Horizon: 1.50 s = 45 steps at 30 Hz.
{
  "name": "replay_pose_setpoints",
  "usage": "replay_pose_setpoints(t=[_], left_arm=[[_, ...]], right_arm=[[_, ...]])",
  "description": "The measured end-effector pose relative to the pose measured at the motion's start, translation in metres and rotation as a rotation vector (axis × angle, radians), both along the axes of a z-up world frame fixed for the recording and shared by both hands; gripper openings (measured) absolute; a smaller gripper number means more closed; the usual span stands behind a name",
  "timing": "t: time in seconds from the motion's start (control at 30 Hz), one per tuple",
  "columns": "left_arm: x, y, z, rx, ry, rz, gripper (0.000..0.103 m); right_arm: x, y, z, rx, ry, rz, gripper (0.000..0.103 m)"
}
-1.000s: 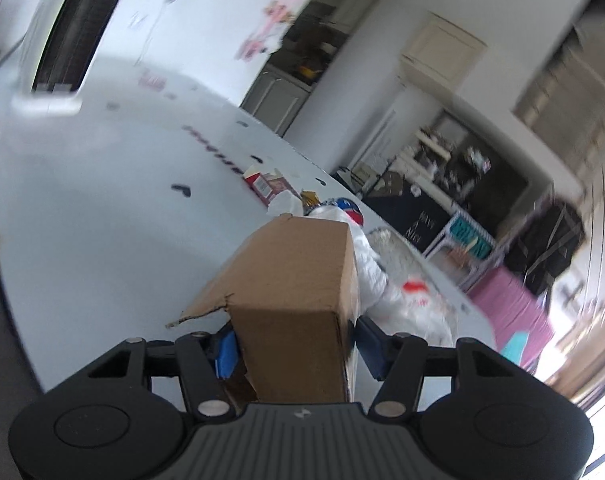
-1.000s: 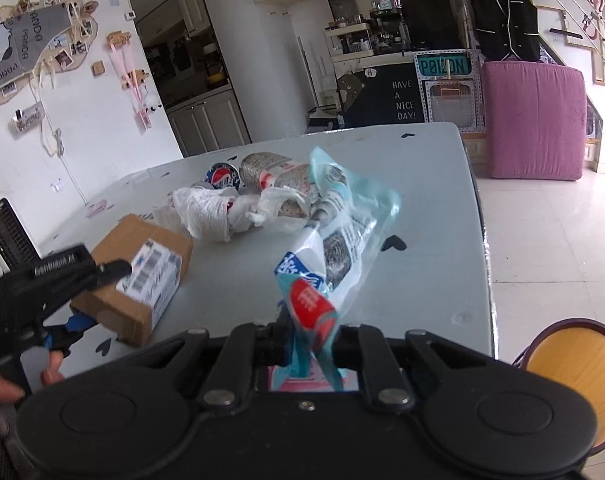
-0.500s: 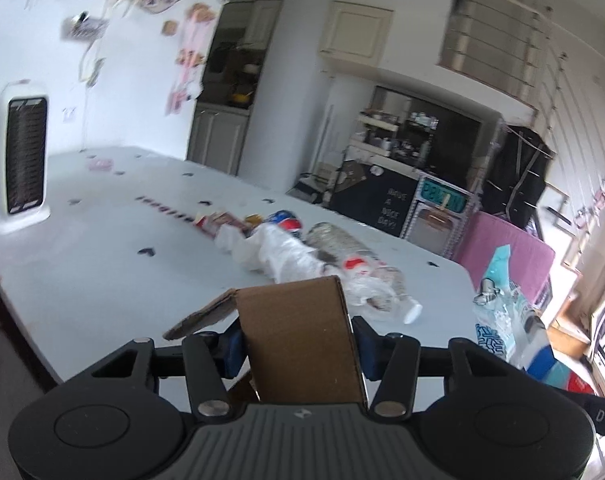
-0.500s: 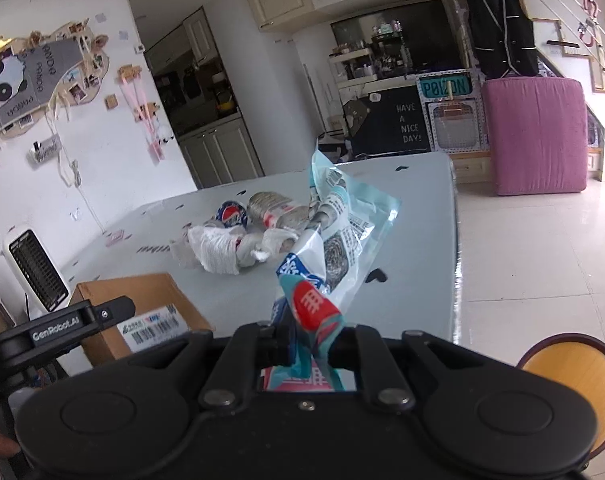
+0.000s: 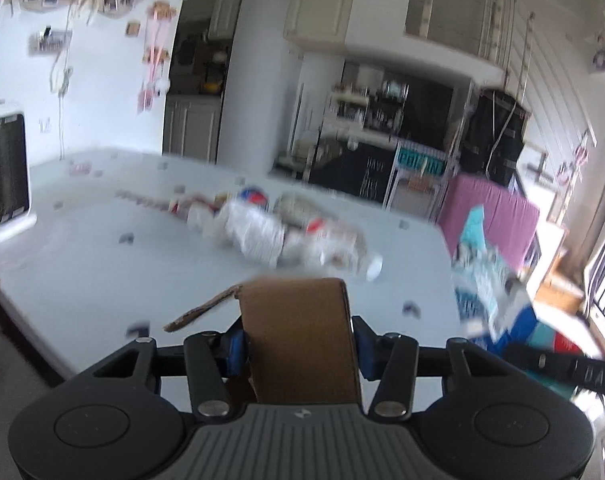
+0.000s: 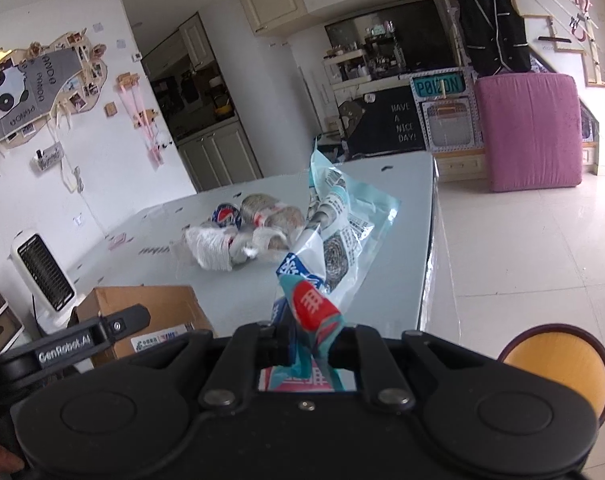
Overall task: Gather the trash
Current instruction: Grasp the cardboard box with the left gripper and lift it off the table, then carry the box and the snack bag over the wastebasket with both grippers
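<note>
Between the blue pads of the left gripper [image 5: 298, 342] sat a cardboard box [image 5: 302, 340], clamped at mid width, its jaws having just been closing on it above the table [image 5: 82, 272]. Pinched in the fully closed right gripper [image 6: 308, 346], a teal plastic wrapper [image 6: 334, 232] stood up ahead of its fingers. Beyond, the trash pile [image 6: 242, 236] lay mid-table, blurred in the left view.
</note>
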<state>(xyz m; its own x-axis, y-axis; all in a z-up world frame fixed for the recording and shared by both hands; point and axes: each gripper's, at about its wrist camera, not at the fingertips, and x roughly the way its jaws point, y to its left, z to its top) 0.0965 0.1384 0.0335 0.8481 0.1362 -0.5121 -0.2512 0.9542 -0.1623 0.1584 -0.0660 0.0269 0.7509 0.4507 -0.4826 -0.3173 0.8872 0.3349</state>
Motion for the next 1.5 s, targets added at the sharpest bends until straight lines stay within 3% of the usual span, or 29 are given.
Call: replay_pose_setpoints(t=[0.17,0.33,0.43,0.93,1.17,1.5], left_arm=[[-0.012,0.009,-0.035,-0.064,0.128,0.026,0.051],[-0.013,0.015,-0.047,-0.099,0.114,0.032,0.057],[-0.013,0.015,-0.052,-0.101,0.116,0.029,0.055],[-0.016,-0.003,-0.013,-0.030,-0.028,-0.010,0.053],[-0.005,-0.034,0.001,-0.007,-0.054,-0.069,0.053],[0.022,-0.102,-0.002,0.004,-0.037,-0.214,0.053]], right_arm=[[-0.003,-0.004,-0.009,0.006,0.028,0.007,0.010],[-0.005,-0.001,-0.012,-0.003,0.040,0.013,0.011],[-0.008,-0.001,-0.012,-0.008,0.035,0.014,0.011],[-0.013,-0.013,-0.004,-0.002,0.007,0.000,0.011],[-0.018,-0.047,0.001,0.030,-0.010,-0.058,0.011],[-0.021,-0.116,-0.004,0.024,0.006,-0.166,0.011]])
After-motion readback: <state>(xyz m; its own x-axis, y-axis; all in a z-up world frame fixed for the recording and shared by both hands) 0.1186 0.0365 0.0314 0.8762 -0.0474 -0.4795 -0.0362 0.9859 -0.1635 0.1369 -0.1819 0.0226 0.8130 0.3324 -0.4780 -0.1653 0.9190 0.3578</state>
